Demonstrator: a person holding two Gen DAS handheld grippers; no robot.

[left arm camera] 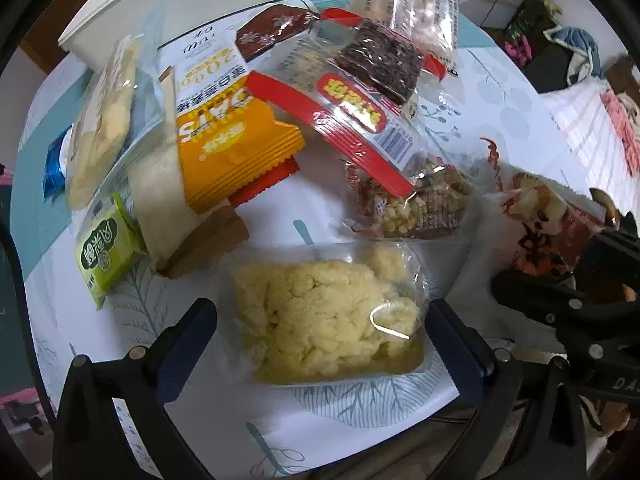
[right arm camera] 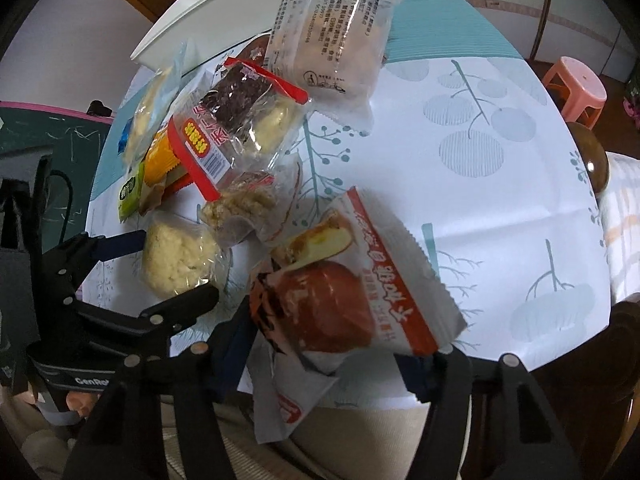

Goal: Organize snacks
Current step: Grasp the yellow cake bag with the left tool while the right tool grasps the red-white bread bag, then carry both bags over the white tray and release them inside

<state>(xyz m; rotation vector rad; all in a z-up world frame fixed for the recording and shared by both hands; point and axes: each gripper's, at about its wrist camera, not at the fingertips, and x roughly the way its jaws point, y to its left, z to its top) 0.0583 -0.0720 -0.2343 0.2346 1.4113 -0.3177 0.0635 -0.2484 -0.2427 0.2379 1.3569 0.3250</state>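
Little is judged sorted yet: most snacks are heaped at the counter's (right arm camera: pixel 500 216) far-left, w/ a clear bag of pale crumbly puffs (left arm camera: pixel 320 320) straddled by the left gripper's (left arm camera: pixel 320 340) released jaws & a red-white bread packet (right arm camera: pixel 340 292) flanked by the right gripper (right arm camera: pixel 324 356), contact unclear.

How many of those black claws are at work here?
2. The left claw straddles the pale crumbly snack bag; the right claw straddles the red-and-white bread packet beside it.

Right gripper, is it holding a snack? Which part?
Yes, the red-and-white bread packet, pinched across its near end by the right gripper.
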